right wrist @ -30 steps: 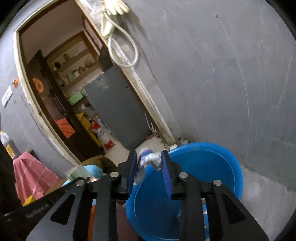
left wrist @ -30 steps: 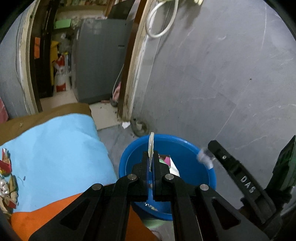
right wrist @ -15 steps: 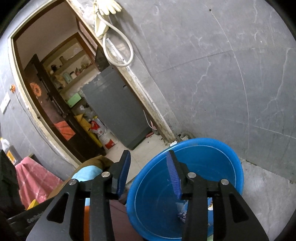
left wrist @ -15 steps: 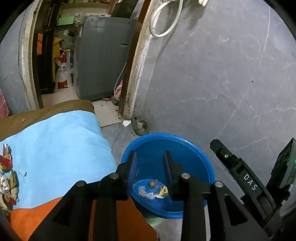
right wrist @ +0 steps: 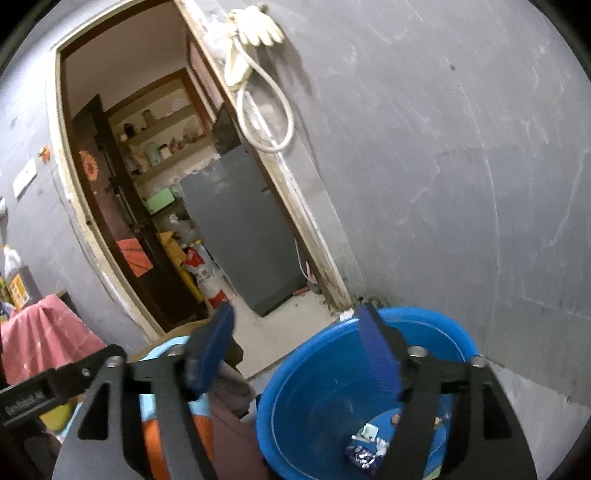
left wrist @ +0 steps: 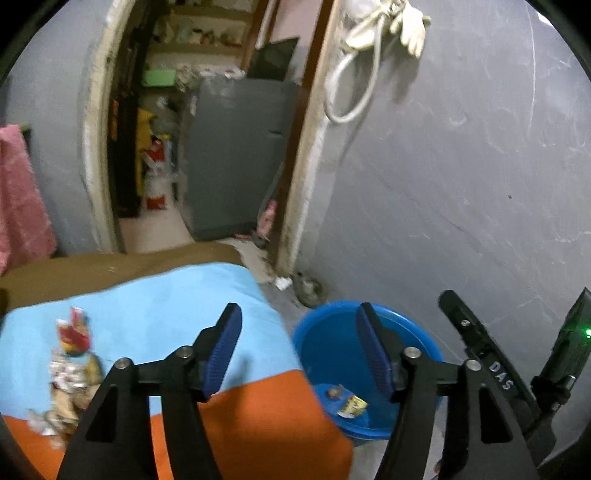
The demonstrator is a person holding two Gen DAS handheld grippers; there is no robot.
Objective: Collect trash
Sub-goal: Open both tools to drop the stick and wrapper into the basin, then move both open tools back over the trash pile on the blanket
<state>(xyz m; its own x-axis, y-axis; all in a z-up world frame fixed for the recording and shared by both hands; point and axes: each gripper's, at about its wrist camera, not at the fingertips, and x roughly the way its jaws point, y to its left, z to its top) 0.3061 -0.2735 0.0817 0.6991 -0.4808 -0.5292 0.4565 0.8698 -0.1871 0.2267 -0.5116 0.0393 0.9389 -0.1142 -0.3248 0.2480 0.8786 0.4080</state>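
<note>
A blue plastic tub (left wrist: 332, 343) (right wrist: 325, 398) stands on the floor by the grey wall, with several wrappers (left wrist: 351, 406) (right wrist: 364, 448) at its bottom. A heap of crumpled wrappers (left wrist: 72, 365) lies on the light blue cloth (left wrist: 159, 299) at the left. My left gripper (left wrist: 297, 325) hangs above the cloth's edge and the tub's rim; its jaws are opening and nothing is between them. My right gripper (right wrist: 295, 325) is over the tub, jaws opening and empty. The right gripper's body (left wrist: 491, 365) shows at the right of the left wrist view.
An orange cloth (left wrist: 258, 417) lies below the blue one, over a brown cover (left wrist: 110, 266). A doorway (right wrist: 147, 184) opens onto a room with a grey cabinet (left wrist: 236, 158) and shelves. A white hose and a glove (right wrist: 258, 29) hang on the wall. A pink cloth (right wrist: 44, 339) is at the left.
Both grippers let go of their trash, which dropped into the tub, and their jaws spread wide. The left gripper rose and swung left toward the blue cloth.
</note>
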